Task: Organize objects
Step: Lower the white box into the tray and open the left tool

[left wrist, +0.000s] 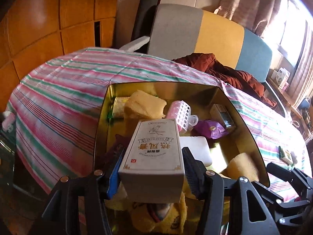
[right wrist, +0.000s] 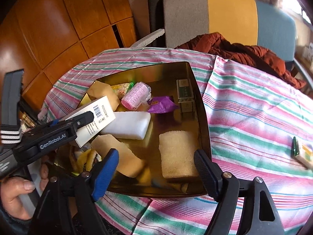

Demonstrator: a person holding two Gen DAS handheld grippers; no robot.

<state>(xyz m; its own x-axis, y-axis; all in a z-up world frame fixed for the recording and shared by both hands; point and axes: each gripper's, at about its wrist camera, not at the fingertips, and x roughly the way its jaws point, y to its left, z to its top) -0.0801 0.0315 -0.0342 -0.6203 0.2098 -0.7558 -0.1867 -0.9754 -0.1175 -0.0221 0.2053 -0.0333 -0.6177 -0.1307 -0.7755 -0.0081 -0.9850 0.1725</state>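
Observation:
A shiny gold tin box (left wrist: 252,137) (right wrist: 203,105) stands on the striped cloth. My left gripper (left wrist: 152,168) is shut on a white carton (left wrist: 154,152) with Chinese print and holds it above the tin's near left part. The carton and left gripper also show in the right wrist view (right wrist: 93,119). In the tin lie yellow sponges (right wrist: 176,152), a white block (right wrist: 129,125), a pink roller (right wrist: 135,96), a purple packet (right wrist: 162,104) and a green-white box (right wrist: 184,94). My right gripper (right wrist: 156,166) is open and empty over the tin's near edge.
A small green-yellow packet (right wrist: 302,152) lies on the striped cloth (right wrist: 254,117) right of the tin. A rust-red jacket (right wrist: 244,52) lies at the cloth's far edge before a grey, yellow and blue chair back (right wrist: 225,15). Wooden cabinets (right wrist: 58,19) stand at left.

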